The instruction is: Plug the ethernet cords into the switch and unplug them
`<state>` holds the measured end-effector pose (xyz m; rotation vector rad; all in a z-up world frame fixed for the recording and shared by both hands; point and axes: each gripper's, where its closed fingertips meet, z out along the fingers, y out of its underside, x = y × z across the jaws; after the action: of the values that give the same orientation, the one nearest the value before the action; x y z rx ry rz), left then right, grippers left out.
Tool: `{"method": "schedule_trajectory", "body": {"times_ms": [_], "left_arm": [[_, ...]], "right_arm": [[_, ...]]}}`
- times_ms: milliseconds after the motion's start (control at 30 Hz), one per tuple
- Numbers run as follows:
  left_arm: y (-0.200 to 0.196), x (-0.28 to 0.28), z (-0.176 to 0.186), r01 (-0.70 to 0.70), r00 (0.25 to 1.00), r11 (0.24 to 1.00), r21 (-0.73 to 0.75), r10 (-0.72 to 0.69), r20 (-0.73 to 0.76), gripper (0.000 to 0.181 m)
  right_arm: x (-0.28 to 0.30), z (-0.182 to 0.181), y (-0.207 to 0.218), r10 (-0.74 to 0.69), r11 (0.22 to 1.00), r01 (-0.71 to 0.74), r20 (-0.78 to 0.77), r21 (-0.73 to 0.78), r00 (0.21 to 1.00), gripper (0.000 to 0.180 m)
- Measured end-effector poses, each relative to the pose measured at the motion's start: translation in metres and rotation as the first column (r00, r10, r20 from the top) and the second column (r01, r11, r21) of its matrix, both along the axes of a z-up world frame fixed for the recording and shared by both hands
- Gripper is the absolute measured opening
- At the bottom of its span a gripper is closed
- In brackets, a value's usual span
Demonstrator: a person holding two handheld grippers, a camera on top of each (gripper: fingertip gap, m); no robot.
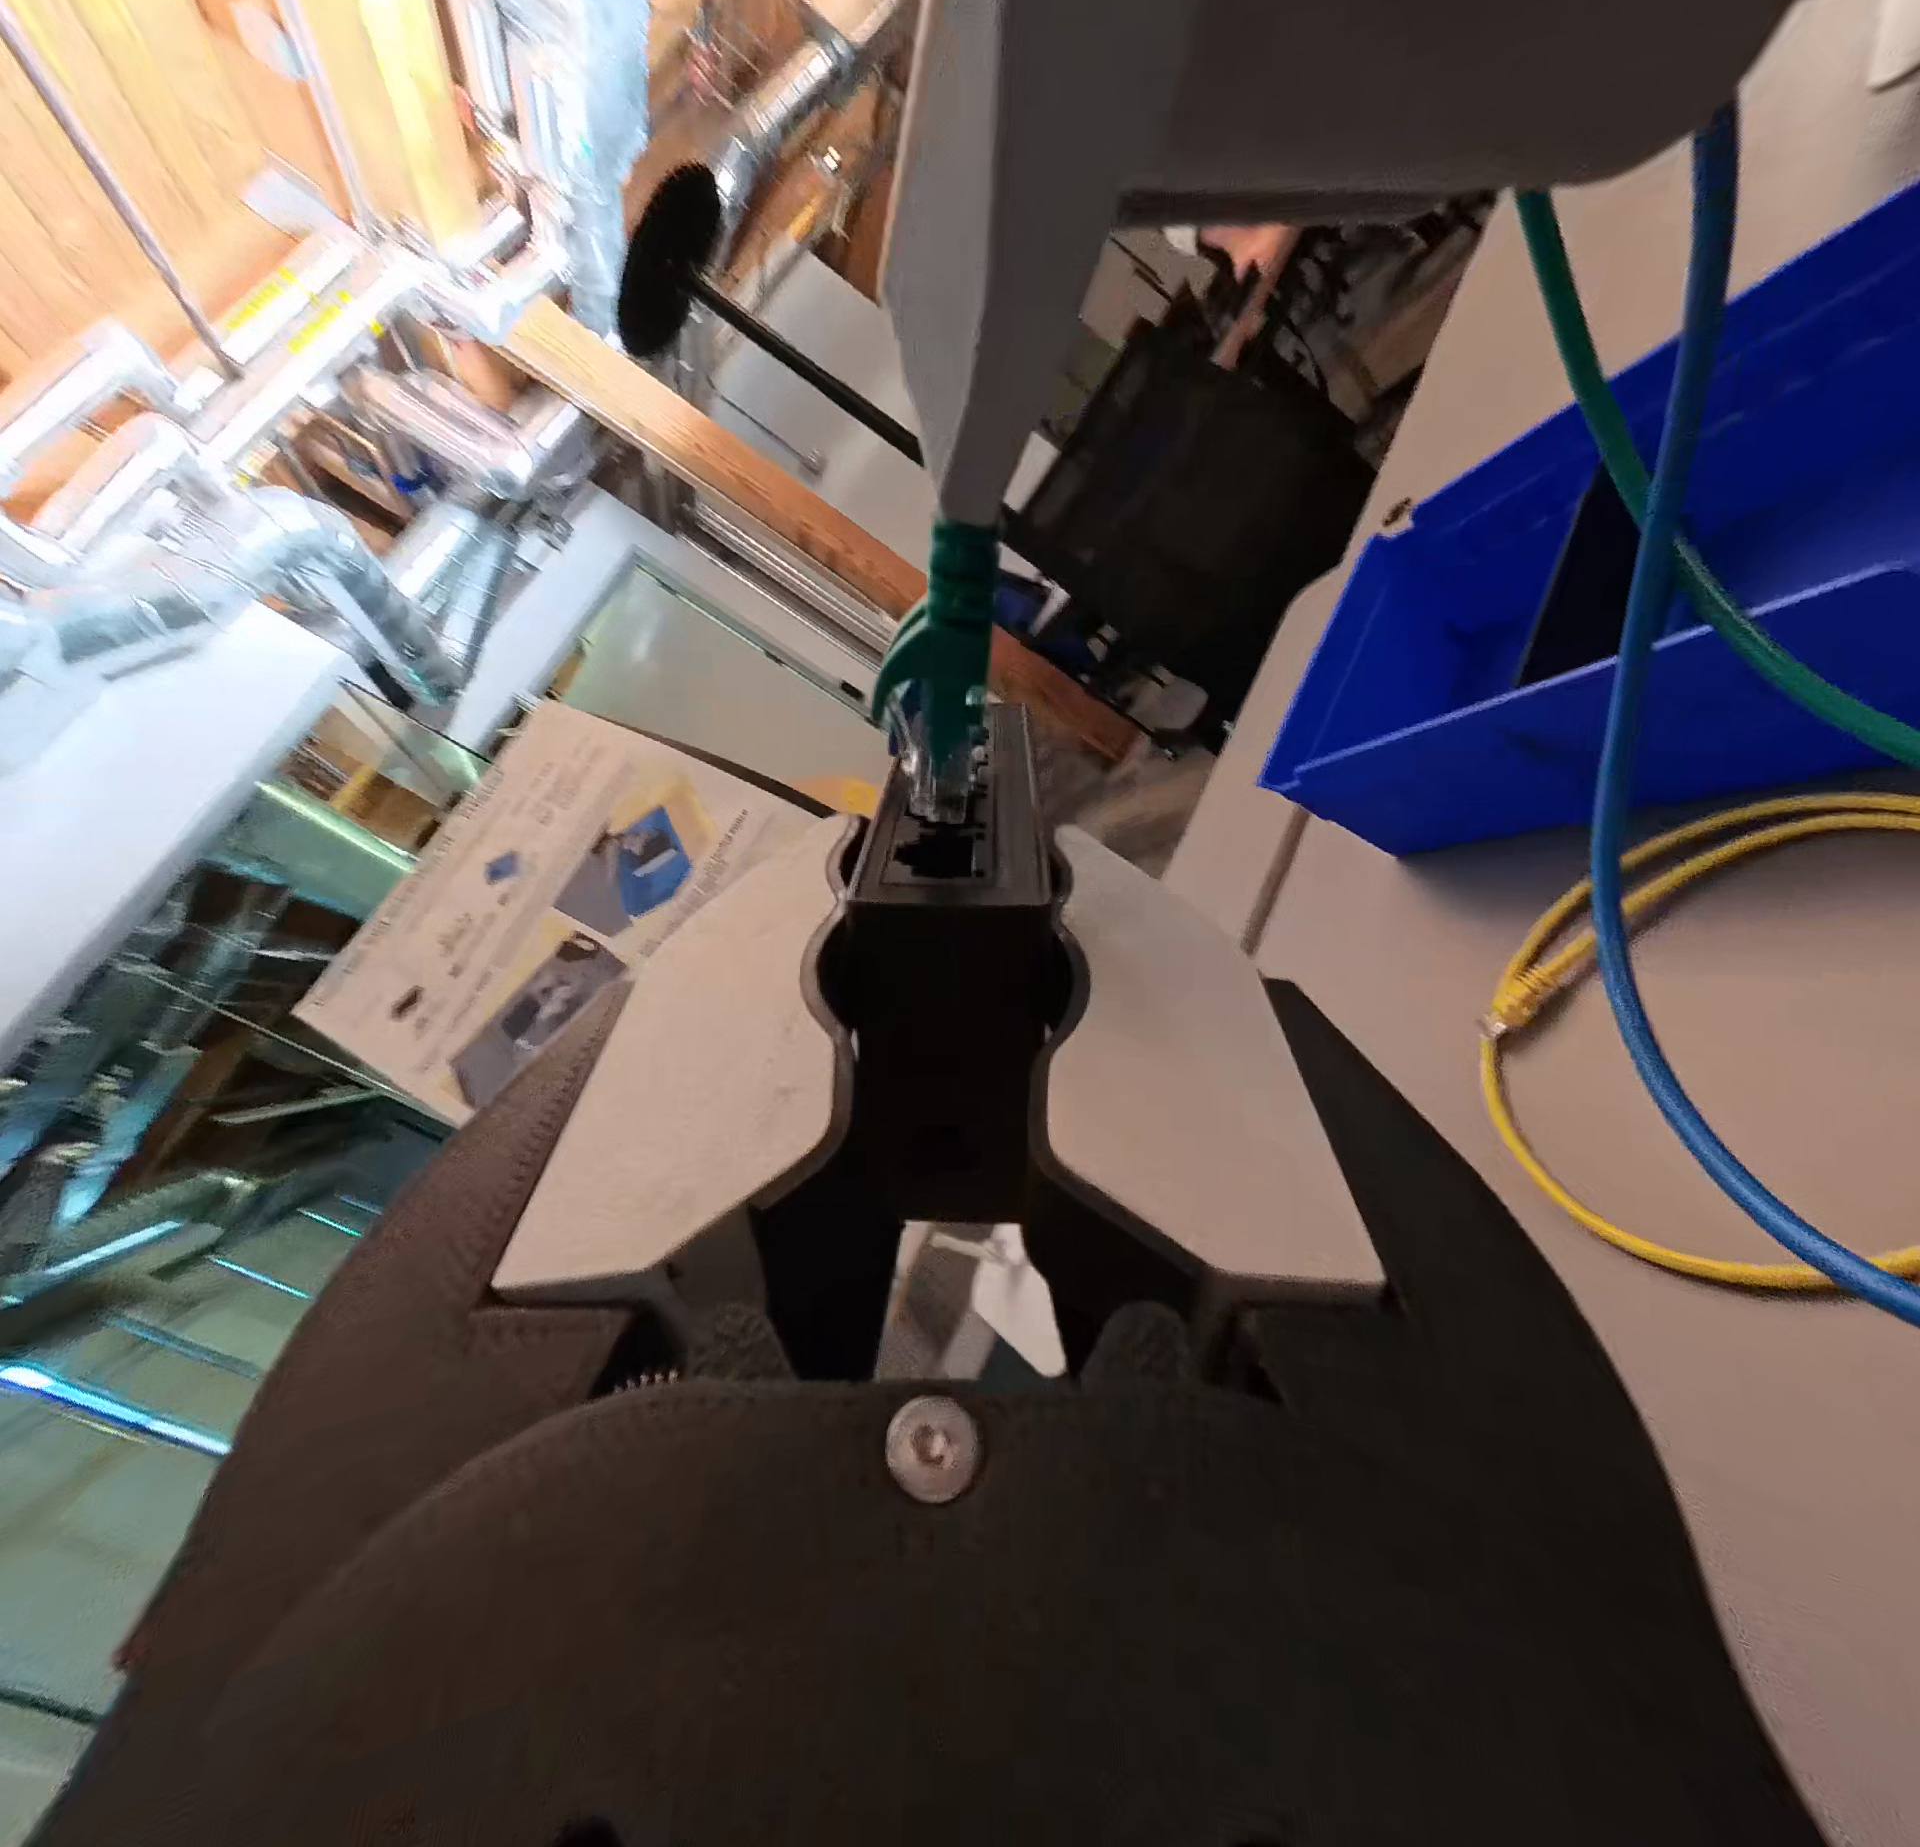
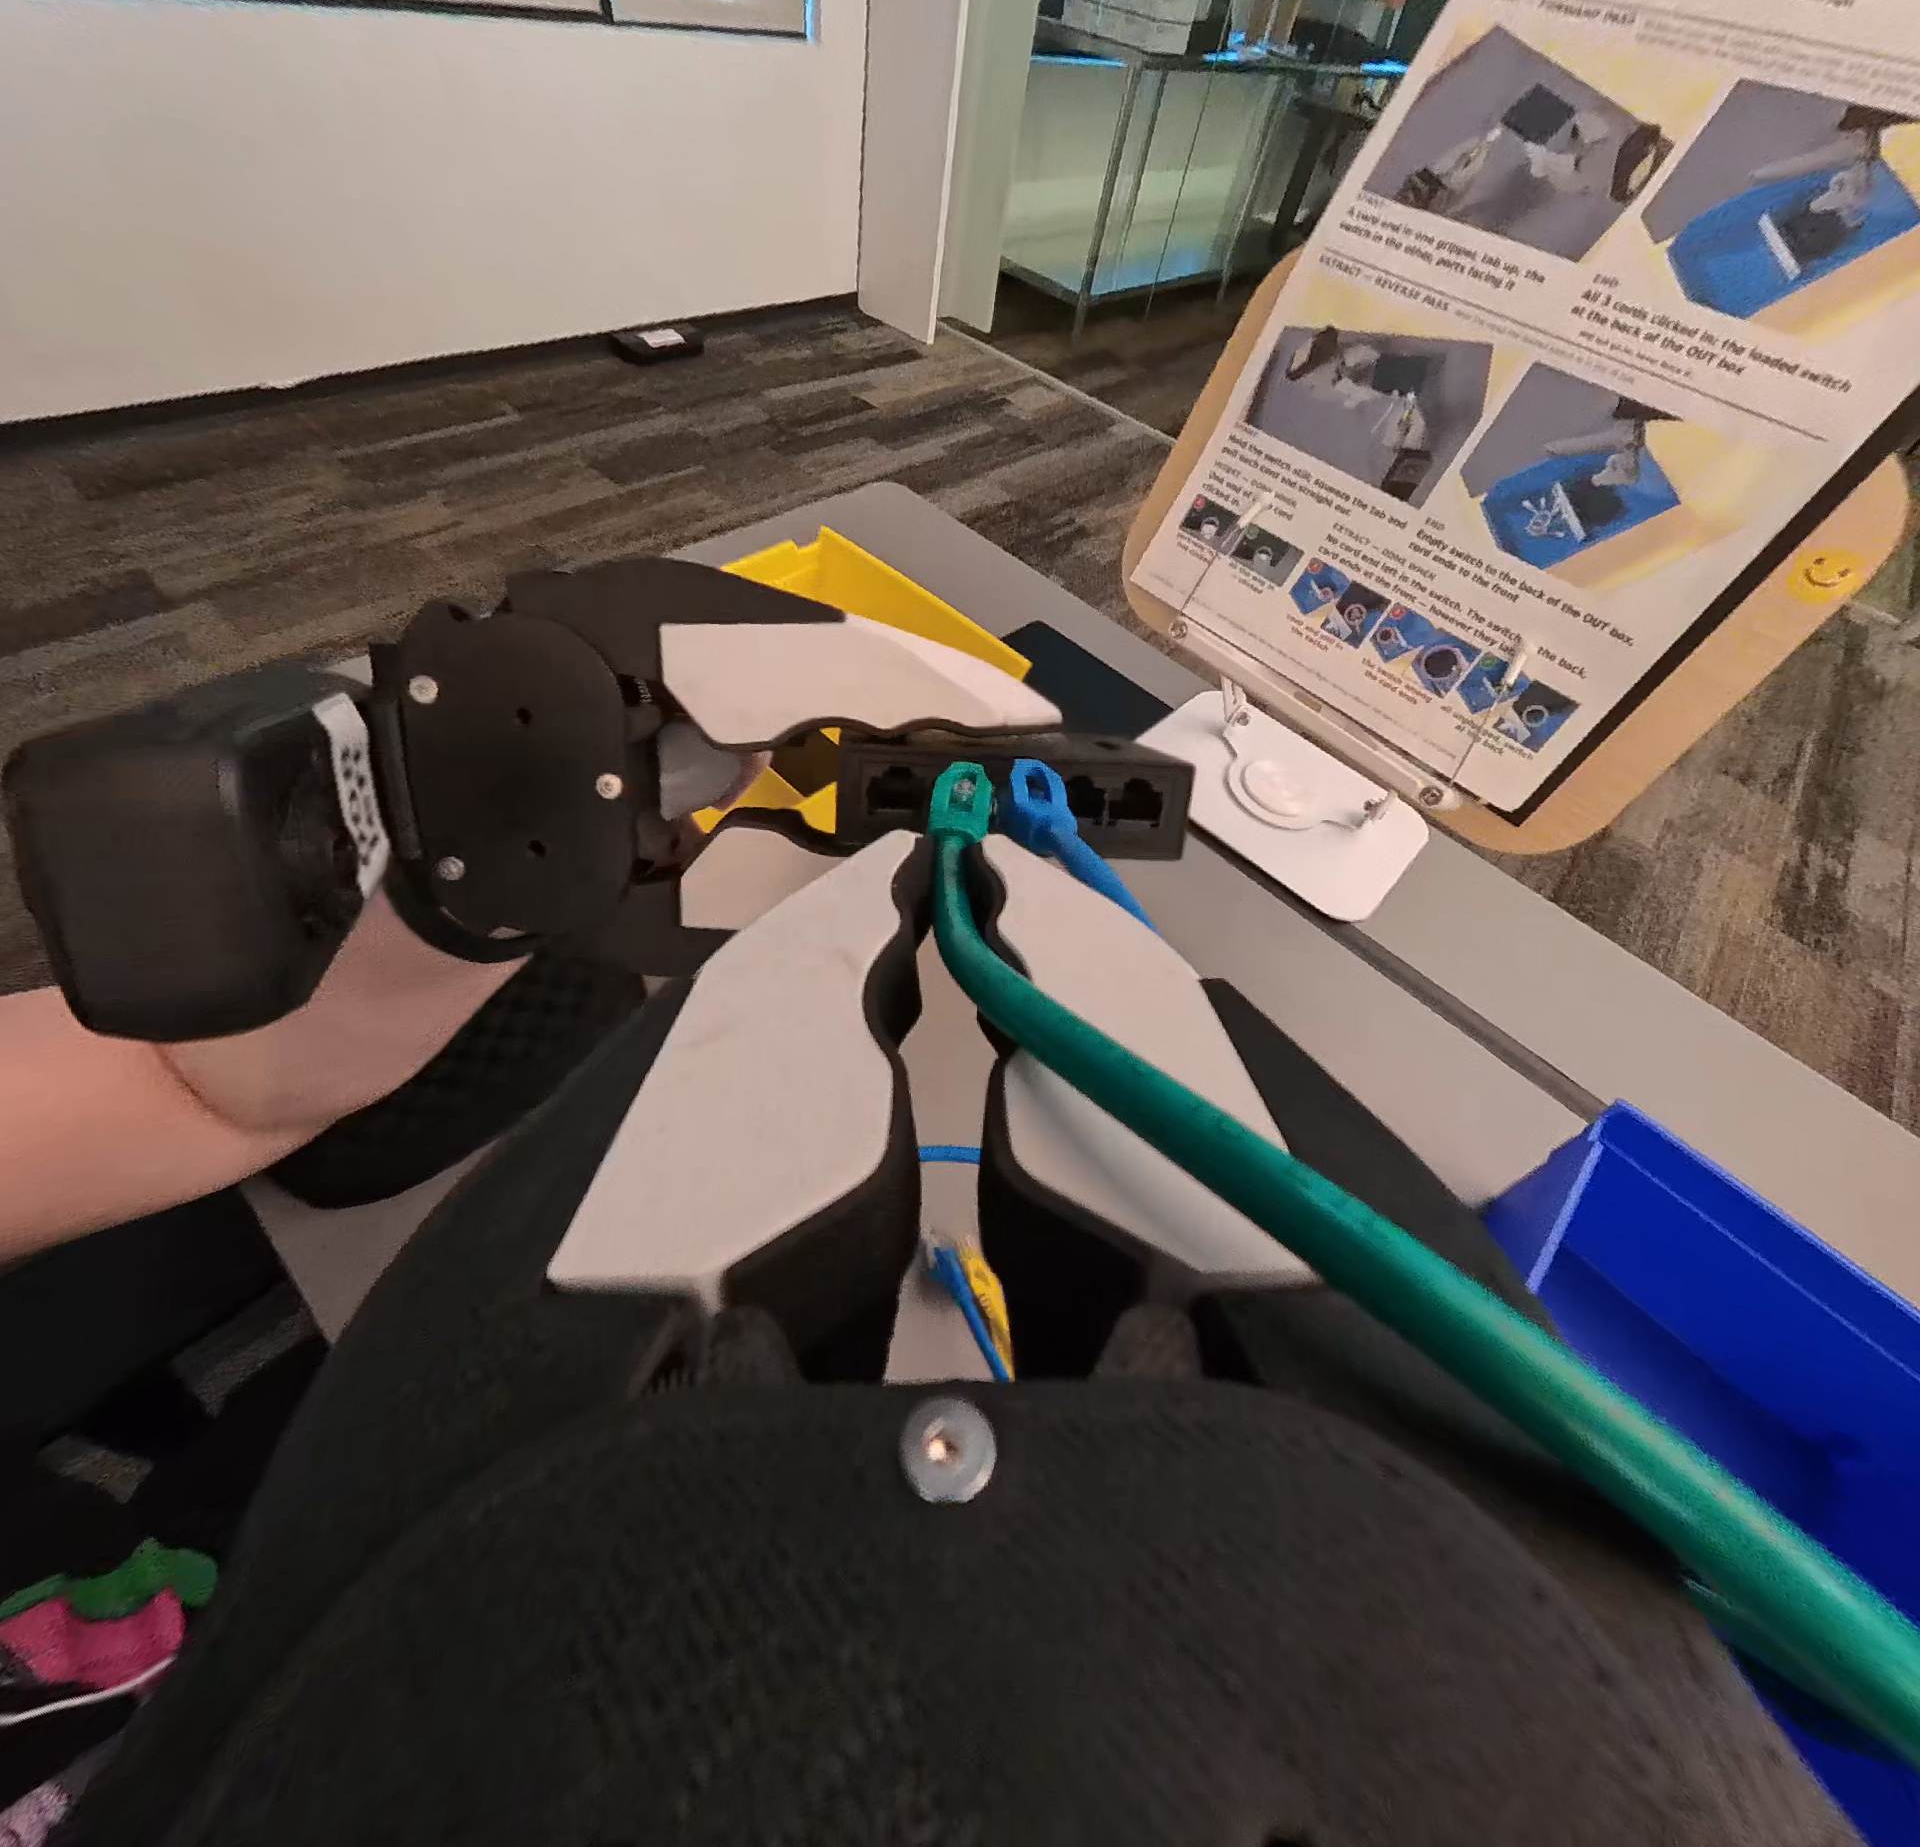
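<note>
Switch held above the grey tabletop [image 2: 1351,956], green cord at its port

A blue bin [image 1: 1621,634] and instruction board [image 2: 1507,343] flank the work. Left tongs [image 1: 951,893] pinch the black switch [image 2: 1013,795]; right tongs [image 2: 940,862] pinch the green cord [image 2: 1247,1163], its plug beside the plugged blue cord [image 2: 1049,821]. A yellow cord [image 1: 1538,1008] lies loose.

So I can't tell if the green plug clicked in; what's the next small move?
Probably a short straight push by the right gripper, shut on the green cord: its plug looks only partly seated in the switch, held by the left gripper.
</note>
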<state>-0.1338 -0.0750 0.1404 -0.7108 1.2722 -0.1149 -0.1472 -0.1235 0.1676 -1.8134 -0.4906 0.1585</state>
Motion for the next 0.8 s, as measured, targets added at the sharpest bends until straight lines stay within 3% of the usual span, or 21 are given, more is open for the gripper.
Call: {"method": "schedule_trajectory", "body": {"times_ms": [400, 567, 800], "left_arm": [[-0.045, -0.017, 0.028, 0.025, 0.992, 0.96, 0.277, -0.058, 0.111, 0.028], [-0.056, -0.016, 0.028, 0.043, 0.993, 0.955, 0.294, -0.072, 0.091, 0.028], [-0.057, -0.012, 0.021, 0.062, 0.994, 0.957, 0.283, -0.085, 0.07, 0.028]], "right_arm": [[-0.015, 0.013, -0.04, 0.162, 0.985, -0.157, -0.056, 0.076, 0.985, 0.006], [-0.015, 0.014, -0.052, 0.172, 0.984, -0.174, 0.044, 0.043, 0.984, 0.006], [-0.015, 0.011, -0.049, 0.226, 0.973, -0.228, -0.048, -0.026, 0.973, 0.006]]}}
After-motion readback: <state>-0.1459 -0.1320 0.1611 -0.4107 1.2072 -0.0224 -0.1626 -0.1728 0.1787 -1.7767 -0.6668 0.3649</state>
